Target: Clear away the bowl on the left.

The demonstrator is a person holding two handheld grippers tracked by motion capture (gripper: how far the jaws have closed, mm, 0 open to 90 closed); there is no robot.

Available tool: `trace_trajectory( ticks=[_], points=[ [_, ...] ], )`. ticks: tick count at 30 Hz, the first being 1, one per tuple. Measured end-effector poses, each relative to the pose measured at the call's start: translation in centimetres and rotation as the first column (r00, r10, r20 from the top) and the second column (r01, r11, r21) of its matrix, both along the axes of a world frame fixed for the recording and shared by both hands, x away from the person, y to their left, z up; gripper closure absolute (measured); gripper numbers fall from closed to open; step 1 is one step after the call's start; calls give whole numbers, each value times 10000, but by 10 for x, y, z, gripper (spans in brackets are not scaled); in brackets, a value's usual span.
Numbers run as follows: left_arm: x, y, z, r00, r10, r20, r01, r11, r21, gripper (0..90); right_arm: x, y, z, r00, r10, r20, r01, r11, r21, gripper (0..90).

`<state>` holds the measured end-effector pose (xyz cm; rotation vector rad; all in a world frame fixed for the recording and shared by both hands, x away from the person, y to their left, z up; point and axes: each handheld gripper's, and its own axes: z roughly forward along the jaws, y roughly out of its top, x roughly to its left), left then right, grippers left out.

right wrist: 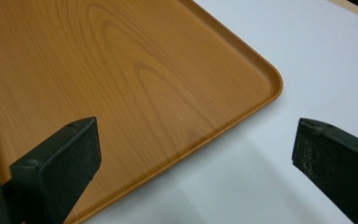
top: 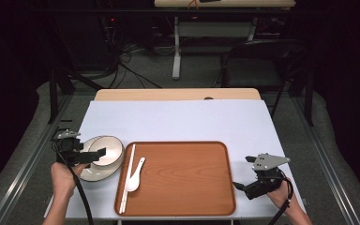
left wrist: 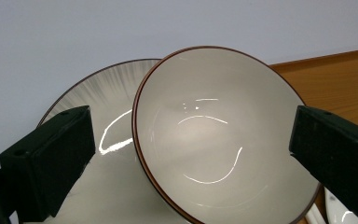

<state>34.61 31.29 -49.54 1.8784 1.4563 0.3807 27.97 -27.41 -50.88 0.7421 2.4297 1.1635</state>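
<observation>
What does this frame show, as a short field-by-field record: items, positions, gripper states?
surface: table with a white cover
tray: wooden tray, near centre of the table
on tray: white chopsticks and white spoon along its left edge
bowl: white bowl, brown rim, tilted, resting on the plate left of the tray
left gripper: open, jaws either side of the bowl; contact unclear
right gripper: open, holding nothing, at the tray's near right corner
</observation>
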Motion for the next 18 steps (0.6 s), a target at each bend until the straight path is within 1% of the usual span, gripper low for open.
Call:
trace_trajectory(
  ticks=[2,3,5,6,8,9,10,11,13,18],
  points=[
    [1,1,-3,9999,118,-96,-116,9999,125,29,0,0,0,10000,-5,-14,5,10000,-13,7],
    [2,1,-5,9998,173,-78,-172,9997,143,47,0,0,0,10000,-13,2,13,10000,-23,7],
    [2,1,-7,9997,195,-110,-193,9996,212,105,0,0,0,10000,-12,7,12,10000,-10,8],
    [2,1,-7,9998,153,-120,-151,9997,177,148,0,0,0,10000,-17,1,17,10000,-15,8],
    [3,1,-9,9996,176,-209,-171,9996,237,238,0,0,0,10000,-18,-18,18,10000,-18,8],
    [3,1,-9,9995,211,-237,-203,9992,339,306,0,0,0,10000,-10,-15,10,10000,-19,8],
    [4,0,-9,9994,224,-281,-212,9989,416,349,0,0,0,10000,-21,-21,21,10000,-10,8],
    [4,0,-10,9992,245,-325,-228,9985,503,353,0,0,0,10000,-25,-23,25,10000,-9,8],
    [5,-1,-11,9987,262,-437,-240,9985,491,405,0,0,0,10000,-32,-22,32,10000,-20,8],
    [6,0,-13,9965,447,-709,-416,9981,452,490,-1,0,0,10000,-40,-4,40,10000,-38,9]
  ],
)
